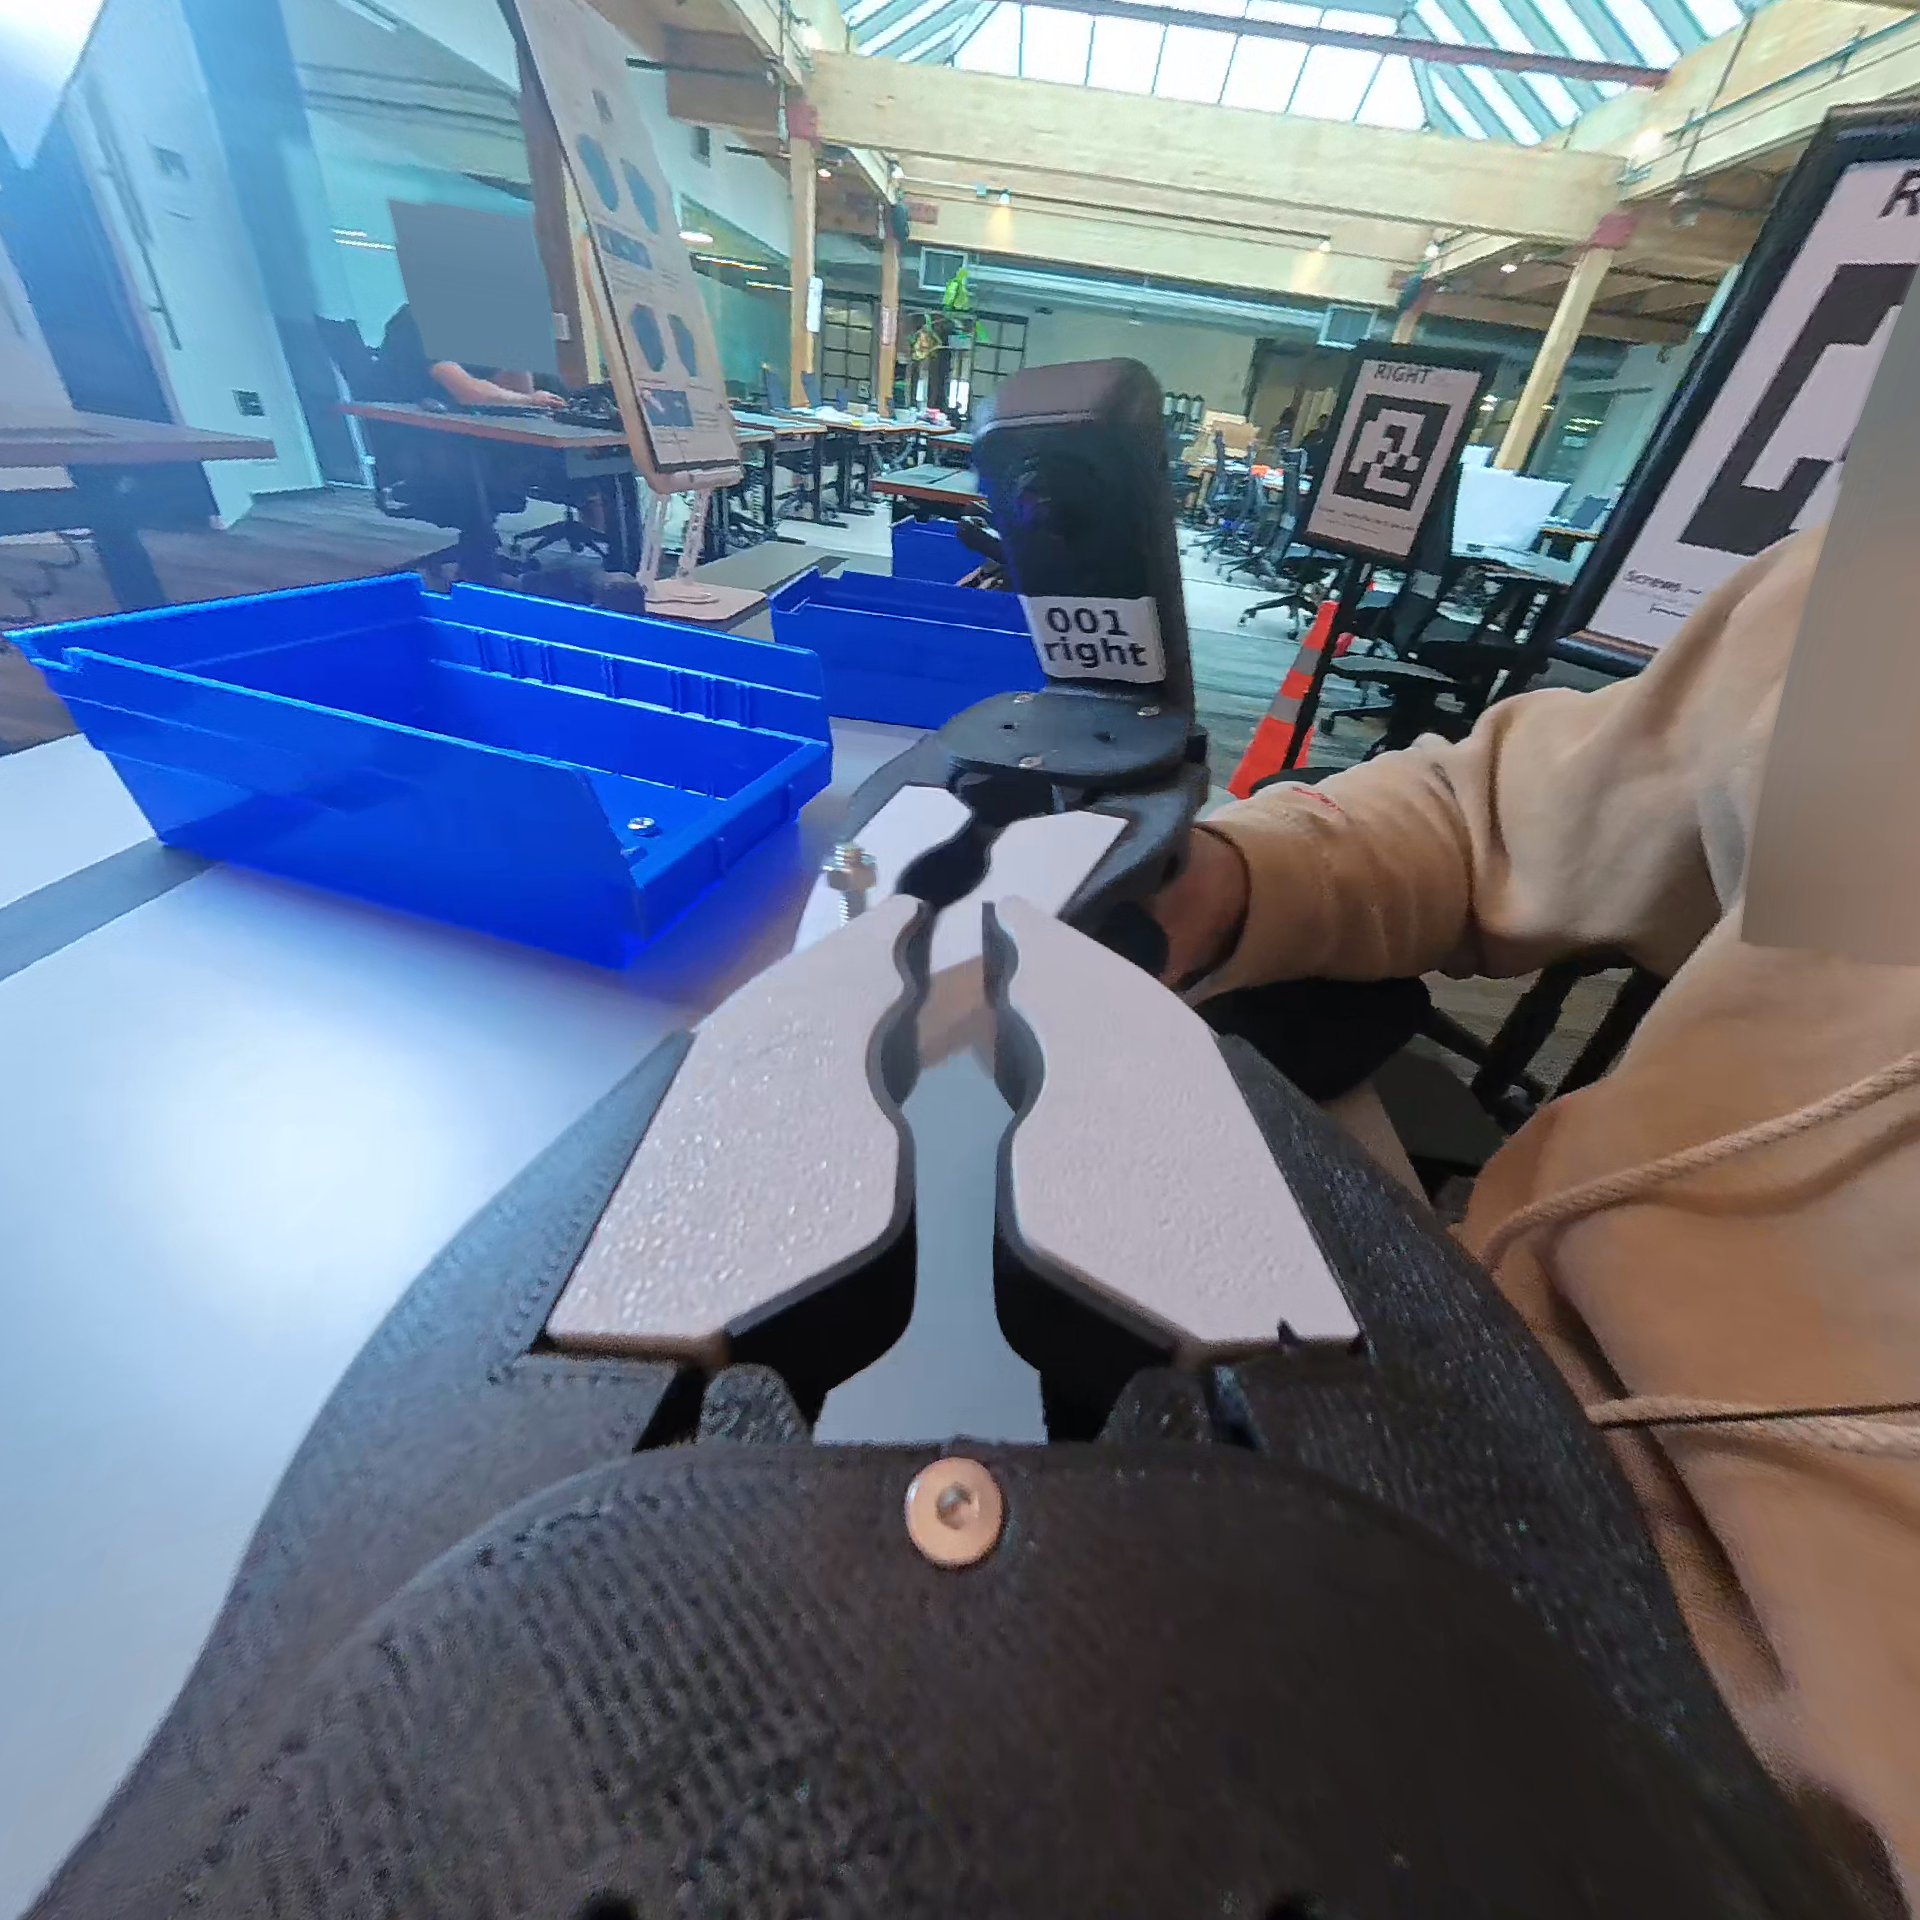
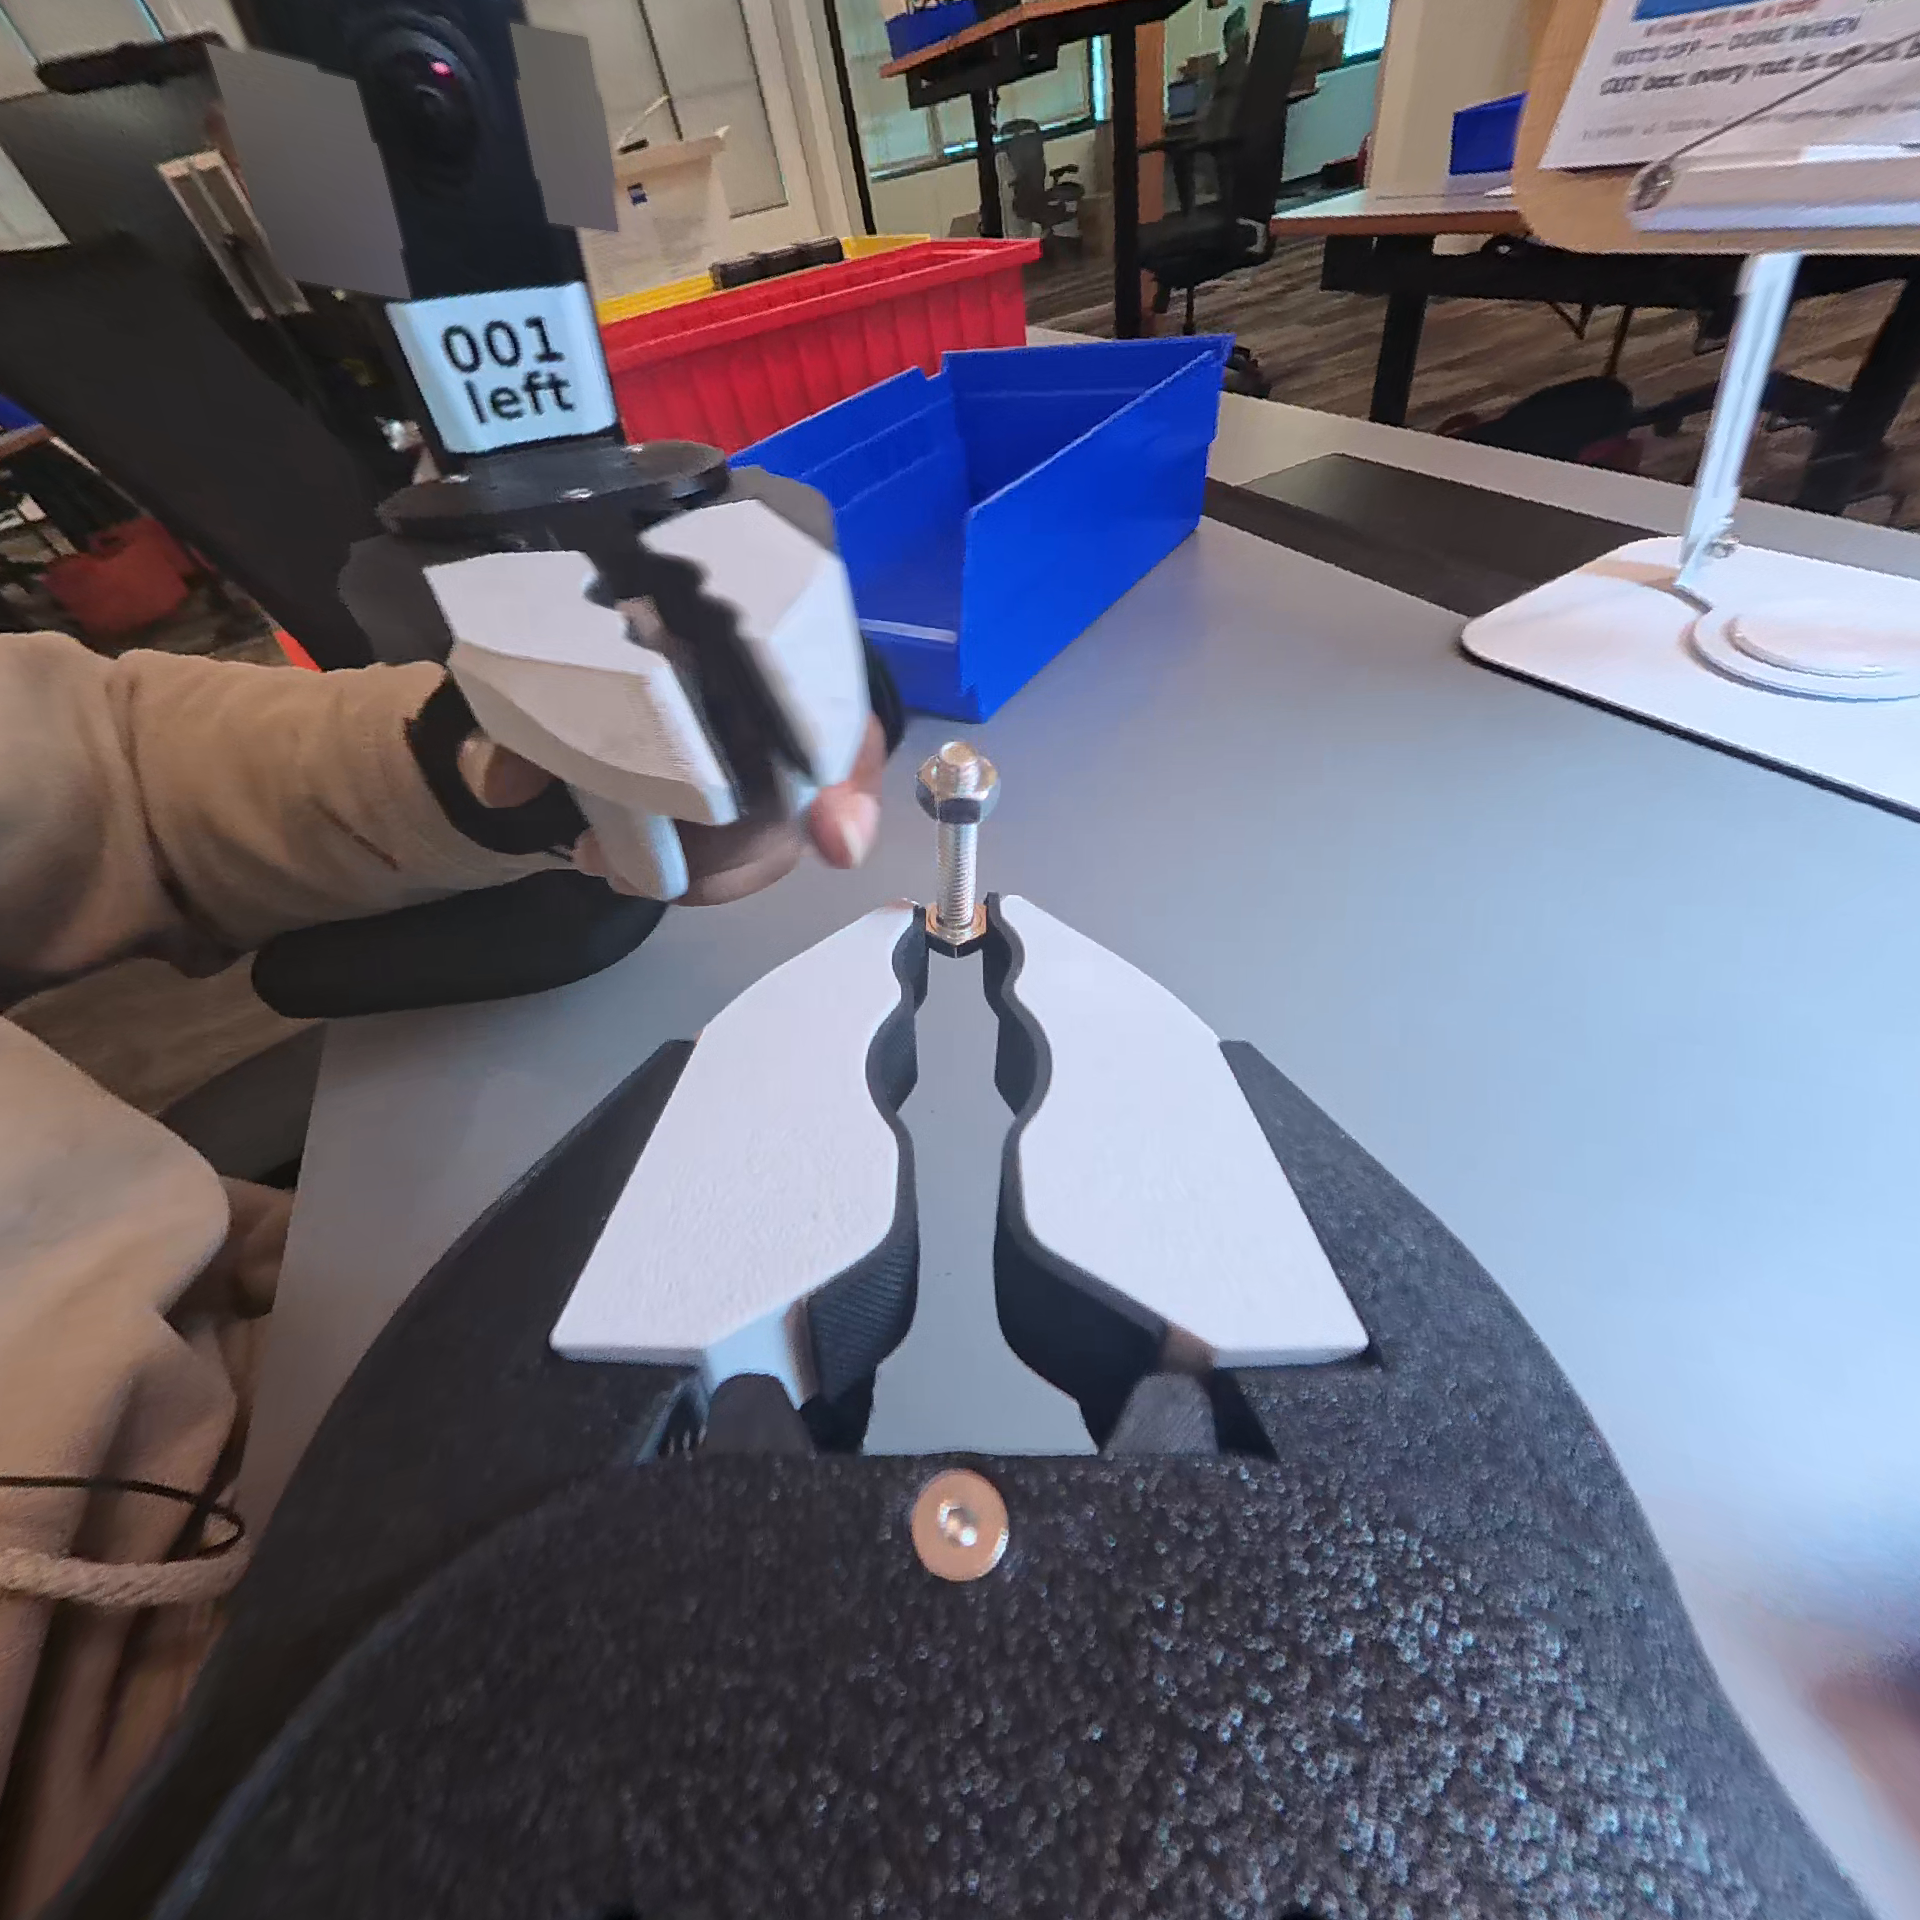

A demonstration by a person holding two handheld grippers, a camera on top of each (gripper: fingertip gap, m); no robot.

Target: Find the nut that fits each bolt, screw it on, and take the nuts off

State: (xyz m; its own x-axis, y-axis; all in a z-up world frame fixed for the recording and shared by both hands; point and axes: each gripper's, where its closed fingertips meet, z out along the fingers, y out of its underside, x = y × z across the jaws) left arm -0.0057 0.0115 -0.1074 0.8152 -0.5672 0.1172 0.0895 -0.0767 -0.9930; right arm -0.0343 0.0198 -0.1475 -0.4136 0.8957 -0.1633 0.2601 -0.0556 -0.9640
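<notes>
Two pairs of tongs are seen over the grey worktop (image 2: 1351, 883). The right tongs (image 2: 957, 920) are clamped at their tips on a nut (image 2: 957, 924), which sits at one end of a threaded bolt (image 2: 957, 852). From that grip the bolt is carried straight out ahead, its long axis in line with the fingers and pointing away from the right wrist camera. At the far end the bolt's head is seen, with a second nut (image 2: 957, 807) close under it.

The left tongs (image 2: 727, 727) are held just to the left of the bolt's far end, near it but not touching. In the left wrist view the left tongs (image 1: 954, 920) are seen slightly apart, with nothing between them, and the bolt (image 1: 854, 878) lies just left of their tips, partly hidden by the left finger. The right tongs (image 1: 987, 831) are seen beyond.

The free left tongs are therefore the nearer to the head end, and it is judged that a short sideways move towards the bolt would be needed before that end could be gripped across its axis.

Farther out, a blue bin (image 2: 1081, 499) stands on the worktop, well apart from the bolt.
</notes>
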